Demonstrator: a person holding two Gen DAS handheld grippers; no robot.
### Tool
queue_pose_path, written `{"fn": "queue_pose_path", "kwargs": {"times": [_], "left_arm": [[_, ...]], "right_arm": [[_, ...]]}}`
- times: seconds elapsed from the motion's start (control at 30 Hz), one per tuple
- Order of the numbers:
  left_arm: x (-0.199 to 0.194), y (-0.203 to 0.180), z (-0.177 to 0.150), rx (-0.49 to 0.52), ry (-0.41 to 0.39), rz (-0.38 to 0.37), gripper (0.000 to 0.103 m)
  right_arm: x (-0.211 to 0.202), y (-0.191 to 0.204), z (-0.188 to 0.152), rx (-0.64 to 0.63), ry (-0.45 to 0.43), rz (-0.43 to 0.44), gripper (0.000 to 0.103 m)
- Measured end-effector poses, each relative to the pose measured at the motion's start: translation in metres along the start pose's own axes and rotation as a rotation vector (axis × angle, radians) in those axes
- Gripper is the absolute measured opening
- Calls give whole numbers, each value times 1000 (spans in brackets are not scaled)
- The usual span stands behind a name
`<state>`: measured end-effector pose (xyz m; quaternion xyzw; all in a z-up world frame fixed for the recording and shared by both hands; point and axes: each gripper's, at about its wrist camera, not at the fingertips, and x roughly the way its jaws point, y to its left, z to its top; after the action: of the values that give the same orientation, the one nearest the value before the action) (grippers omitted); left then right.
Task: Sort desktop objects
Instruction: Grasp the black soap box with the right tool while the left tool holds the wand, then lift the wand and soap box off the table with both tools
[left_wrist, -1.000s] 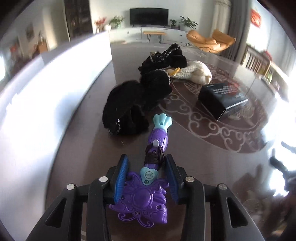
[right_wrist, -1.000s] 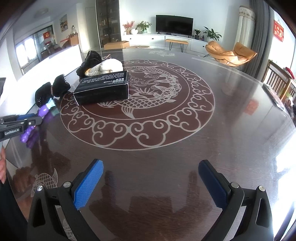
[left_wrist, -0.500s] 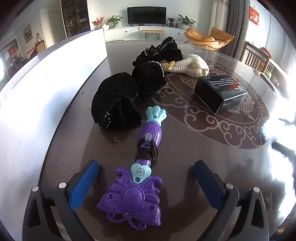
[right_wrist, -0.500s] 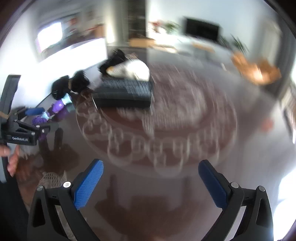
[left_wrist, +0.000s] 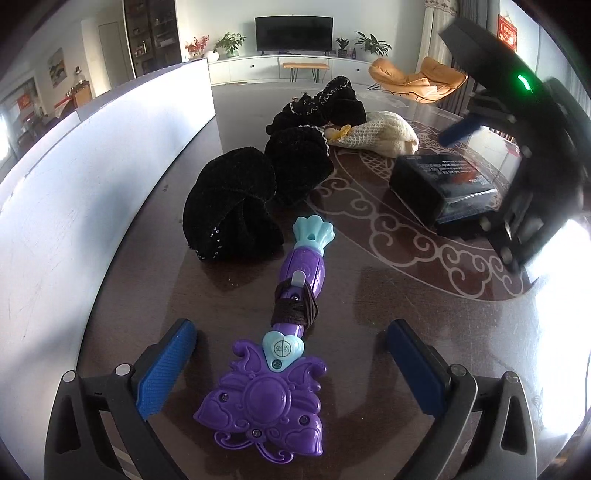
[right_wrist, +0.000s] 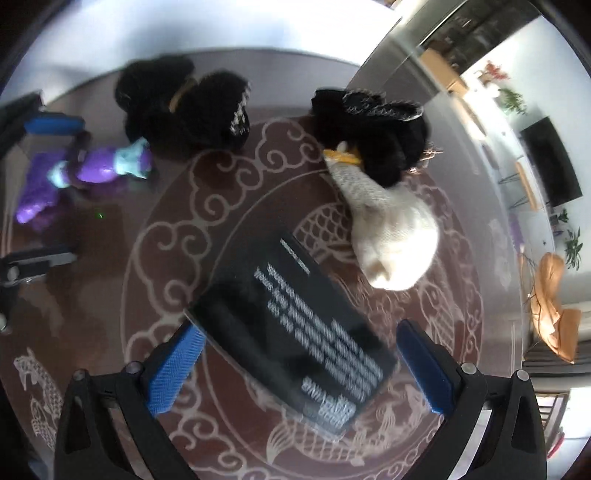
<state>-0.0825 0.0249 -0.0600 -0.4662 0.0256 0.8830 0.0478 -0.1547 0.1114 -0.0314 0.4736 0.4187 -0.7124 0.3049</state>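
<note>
1. left gripper (left_wrist: 291, 363) has just let go, jaws spread wide, purple toy wand (left_wrist: 275, 354) lying loose between them on the table (left_wrist: 369, 295)
2. right gripper (right_wrist: 299, 363) is wide open too, hovering over the black box (right_wrist: 291, 347), pads not touching it

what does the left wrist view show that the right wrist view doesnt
Only the left wrist view shows the whole purple toy wand lying between the open left gripper, with its butterfly-shaped head.

Only the right wrist view shows the black box from above, with its white print, between the open right gripper.

Both show the wand, the box, the black knitted items and the cream knitted item.
</note>
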Motion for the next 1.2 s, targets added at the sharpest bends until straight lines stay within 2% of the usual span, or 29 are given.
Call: {"fn": "queue_pose_path", "kwargs": {"times": [0.07,0.1,0.17,0.2,0.23,0.3,0.43,0.53,0.7,0.73,0.77,0.83,1.0,1.2], "left_arm": [[0,0,1,0,-2,-1,103],[0,1,1,1,-1,-1,103],[0,1,2,1,-1,-1,103],[0,1,2,1,-1,-1,103],[0,1,2,1,-1,-1,103],[0,-1,1,0,-1,0,103],[-3,-4,-5,19,-2,-13,103],[-3,-18,-6,76,-2,-50,103],[-4,-49,-8,213,-3,-144,103],[-5,-54,-6,234,-2,-158,103],[-5,-57,-6,242,-3,-161,103],[-5,-56,-4,231,-3,-158,103],[-4,-55,-3,214,-4,-148,103],[-3,-55,-3,214,-4,-147,103]], "right_arm": [[9,-14,6,73,24,27,102],[14,-22,6,124,43,63,99],[20,-37,-1,246,53,180,81],[20,-41,-7,298,42,211,68],[18,-44,-13,345,24,218,59],[14,-41,-28,417,-2,193,59],[2,-25,-79,611,-86,147,60],[-14,-2,-128,745,-152,94,60],[-36,43,-191,799,-228,-14,61],[-41,44,-197,809,-241,-33,66],[-42,46,-197,823,-249,-39,71],[-42,51,-207,853,-253,-53,93],[-43,55,-199,853,-252,-71,103],[-45,57,-199,851,-252,-64,103]]}}
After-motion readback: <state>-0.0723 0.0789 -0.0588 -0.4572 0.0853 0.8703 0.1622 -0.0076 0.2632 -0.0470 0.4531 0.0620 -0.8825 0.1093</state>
